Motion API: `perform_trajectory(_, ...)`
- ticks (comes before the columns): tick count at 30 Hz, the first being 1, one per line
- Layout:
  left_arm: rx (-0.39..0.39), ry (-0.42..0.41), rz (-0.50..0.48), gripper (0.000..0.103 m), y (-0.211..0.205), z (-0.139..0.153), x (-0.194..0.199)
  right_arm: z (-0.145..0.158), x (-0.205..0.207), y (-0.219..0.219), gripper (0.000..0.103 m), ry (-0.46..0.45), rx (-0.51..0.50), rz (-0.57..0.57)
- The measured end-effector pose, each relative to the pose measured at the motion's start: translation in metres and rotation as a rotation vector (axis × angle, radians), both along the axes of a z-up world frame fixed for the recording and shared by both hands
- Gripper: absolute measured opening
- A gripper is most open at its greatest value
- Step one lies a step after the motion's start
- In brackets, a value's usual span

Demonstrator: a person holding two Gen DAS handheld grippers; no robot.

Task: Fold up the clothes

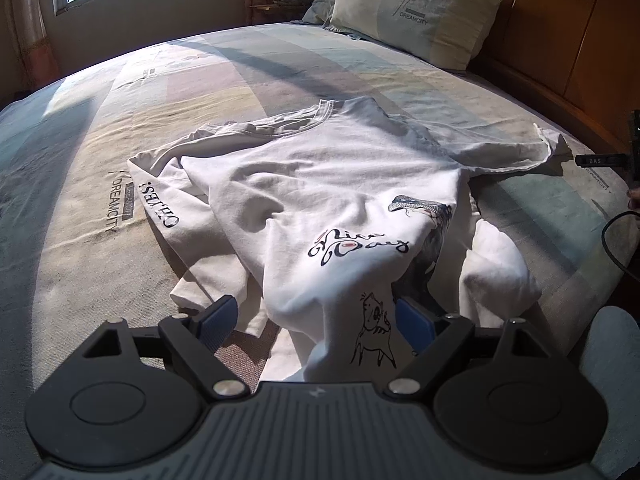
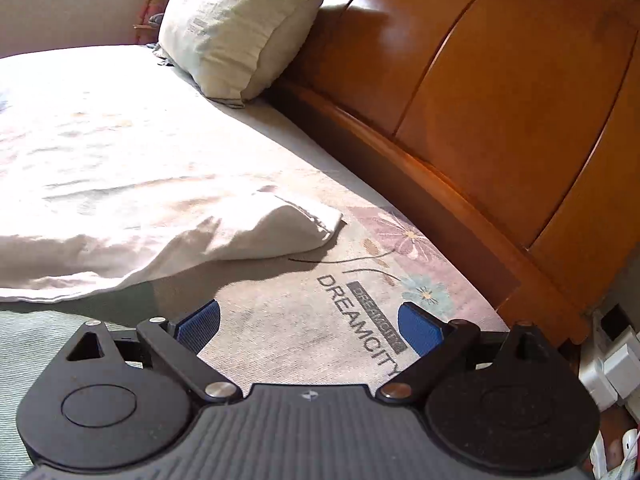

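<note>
Folding is barely begun: the white T-shirt is spread rumpled on the bed, its right sleeve laid out flat. Both the left gripper and right gripper are held open; nothing is gripped.

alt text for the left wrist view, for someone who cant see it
A crumpled white t-shirt with cartoon prints lies on a bed, its lower part bunched between the open blue pads of the left gripper, which do not press on it. One sleeve stretches toward the right gripper at the frame's right edge. A pillow leans on the wooden headboard beyond.
</note>
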State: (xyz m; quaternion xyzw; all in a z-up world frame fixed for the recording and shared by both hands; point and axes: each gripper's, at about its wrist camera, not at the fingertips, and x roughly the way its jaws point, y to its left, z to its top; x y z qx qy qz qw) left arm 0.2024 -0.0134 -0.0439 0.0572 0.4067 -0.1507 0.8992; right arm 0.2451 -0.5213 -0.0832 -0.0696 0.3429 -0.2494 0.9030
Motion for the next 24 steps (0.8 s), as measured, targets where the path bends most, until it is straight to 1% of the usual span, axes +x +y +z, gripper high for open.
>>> perform_trajectory(1,0.005,0.0,-0.003,0.086,-0.001,0.0,-0.001,0.006,0.011,0.011,0.099,-0.008,-0.002,0.037)
perform_trajectory(4,0.011,-0.005,-0.007,0.086,-0.002,0.003,-0.004,0.016,0.046,0.022,0.102,-0.022,-0.018,0.049)
perform_trajectory(6,0.011,-0.005,-0.003,0.086,-0.002,0.004,-0.004,0.019,0.078,0.013,0.102,0.001,-0.008,0.016)
perform_trajectory(10,0.033,0.007,0.029,0.086,0.0,0.001,0.003,0.008,0.153,-0.026,0.102,0.125,0.093,-0.051)
perform_trajectory(12,0.043,0.018,0.034,0.086,-0.001,-0.003,0.008,-0.004,0.182,-0.041,0.102,0.195,0.084,-0.09)
perform_trajectory(14,0.046,0.021,0.029,0.086,-0.004,-0.005,0.013,-0.016,0.202,-0.052,0.102,0.278,0.064,-0.122)
perform_trajectory(16,0.047,0.02,0.022,0.086,-0.006,-0.007,0.018,-0.018,0.2,-0.062,0.103,0.303,0.072,-0.142)
perform_trajectory(17,0.047,0.02,0.019,0.086,-0.008,-0.008,0.02,-0.015,0.193,-0.067,0.103,0.312,0.046,-0.176)
perform_trajectory(18,0.045,0.02,0.013,0.086,-0.009,-0.008,0.021,-0.012,0.185,-0.072,0.103,0.319,0.022,-0.208)
perform_trajectory(20,0.033,0.018,-0.006,0.086,-0.014,-0.009,0.022,-0.002,0.154,-0.08,0.103,0.291,-0.001,-0.218)
perform_trajectory(22,0.023,0.014,-0.026,0.086,-0.02,-0.008,0.021,0.003,0.116,-0.098,0.103,0.296,0.059,-0.236)
perform_trajectory(24,0.009,0.009,-0.05,0.086,-0.025,-0.007,0.017,0.005,0.082,-0.106,0.103,0.275,0.087,-0.269)
